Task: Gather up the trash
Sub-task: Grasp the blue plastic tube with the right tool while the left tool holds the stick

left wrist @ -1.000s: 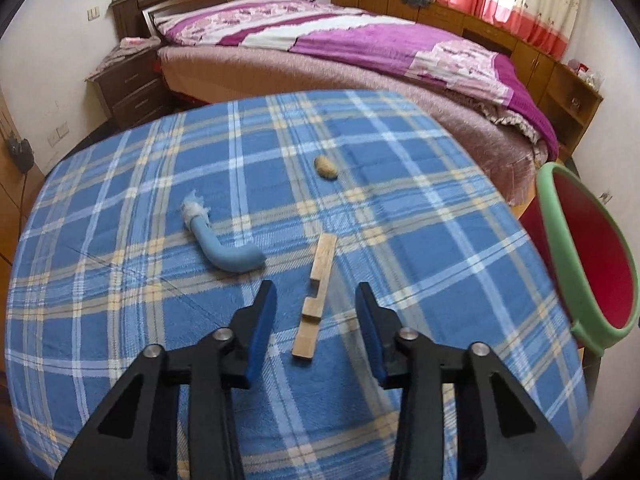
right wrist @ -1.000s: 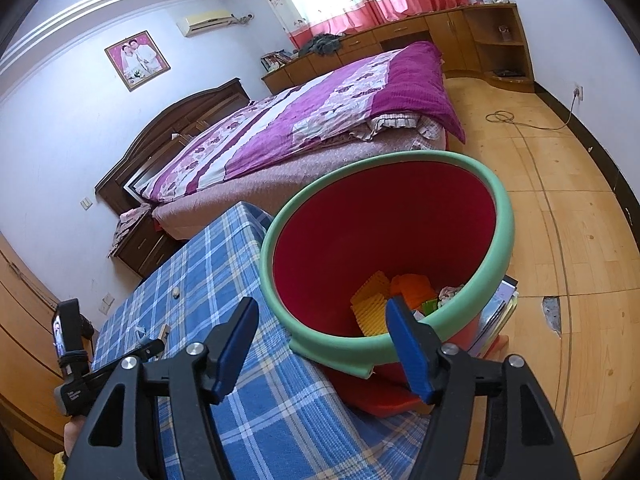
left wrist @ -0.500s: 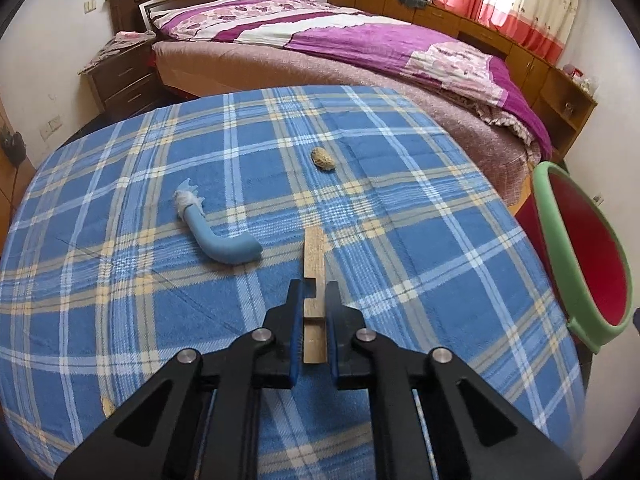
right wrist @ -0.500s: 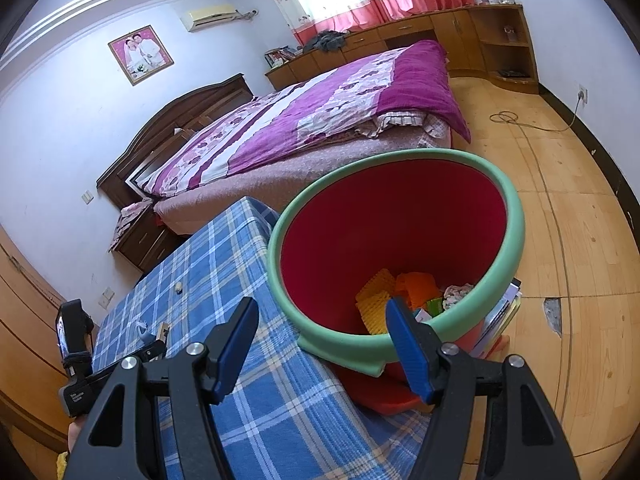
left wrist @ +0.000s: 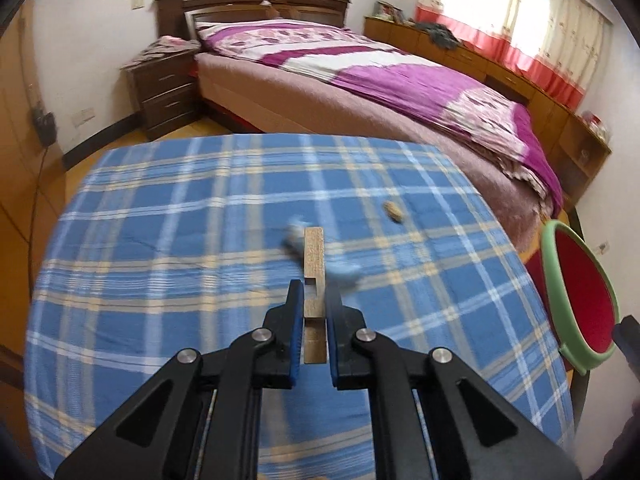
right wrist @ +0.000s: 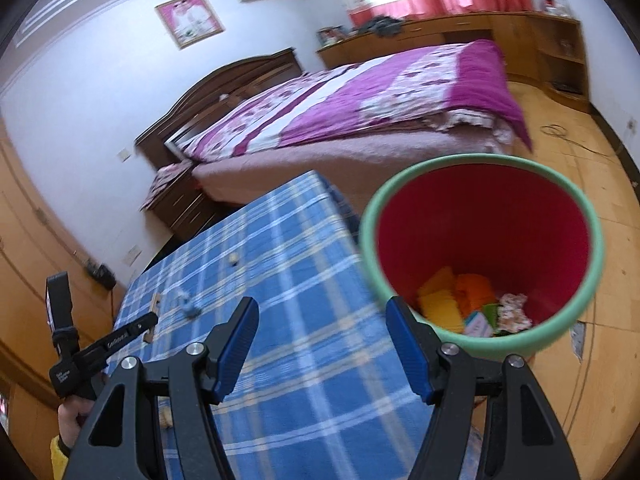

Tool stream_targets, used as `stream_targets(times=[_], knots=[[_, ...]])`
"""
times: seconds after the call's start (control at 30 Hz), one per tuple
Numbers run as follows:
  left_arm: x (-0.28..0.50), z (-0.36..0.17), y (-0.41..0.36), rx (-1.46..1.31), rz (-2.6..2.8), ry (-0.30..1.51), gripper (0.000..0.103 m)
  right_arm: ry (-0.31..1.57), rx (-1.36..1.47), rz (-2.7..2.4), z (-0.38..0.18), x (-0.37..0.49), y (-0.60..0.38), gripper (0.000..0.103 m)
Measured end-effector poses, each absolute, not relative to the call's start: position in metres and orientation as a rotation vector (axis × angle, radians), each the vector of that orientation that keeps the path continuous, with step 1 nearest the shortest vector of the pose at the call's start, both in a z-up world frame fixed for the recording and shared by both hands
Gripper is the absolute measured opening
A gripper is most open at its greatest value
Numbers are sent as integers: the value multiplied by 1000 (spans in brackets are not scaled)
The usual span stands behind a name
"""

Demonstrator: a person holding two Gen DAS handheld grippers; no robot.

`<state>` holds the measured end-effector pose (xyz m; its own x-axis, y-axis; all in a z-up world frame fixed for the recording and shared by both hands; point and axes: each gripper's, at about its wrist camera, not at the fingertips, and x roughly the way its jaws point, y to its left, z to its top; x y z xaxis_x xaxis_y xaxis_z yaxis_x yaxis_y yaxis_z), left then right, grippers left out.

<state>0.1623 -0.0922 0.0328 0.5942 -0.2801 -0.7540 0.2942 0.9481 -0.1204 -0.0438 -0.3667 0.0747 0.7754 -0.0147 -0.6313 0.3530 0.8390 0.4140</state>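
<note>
a notched wooden strip [left wrist: 313,276] is clamped between the two blue pads of the left gripper [left wrist: 313,316], the jaws drawn together on its lower half. its long axis is seen running straight away from the left wrist camera, in line with the fingers, with the squared far end pointing toward the bed [left wrist: 360,76] and the near end poking out behind the pads. whether the strip is lifted clear of the blue plaid tablecloth [left wrist: 160,240] cannot be told for certain from this view. a blurred pale blue tube [left wrist: 340,272] is seen on the cloth behind the strip, lying crosswise to it, and a small tan lump [left wrist: 393,211] is found farther off to the right, apart from both. at the right edge of the table a red bin with a green rim [left wrist: 560,292] is visible. in the right wrist view the right gripper [right wrist: 322,344] is held with its jaws wide apart and nothing between them, just before the near rim of that bin [right wrist: 500,344], inside which yellow, orange and patterned scraps [right wrist: 472,304] are seen. at the far left of that view the left gripper [right wrist: 150,322] is seen with the strip [right wrist: 151,314] in its tip, a hand [right wrist: 76,412] gripping its handle.
</note>
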Motion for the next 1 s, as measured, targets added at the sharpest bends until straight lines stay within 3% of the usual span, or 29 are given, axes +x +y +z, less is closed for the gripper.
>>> stream_targets(times=[0.6, 1.0], knots=[[206, 9, 10, -148, -108, 857, 10, 858, 398, -1, 52, 65, -269, 69], [211, -4, 22, -169, -98, 817, 10, 951, 268, 79, 27, 137, -212, 69]])
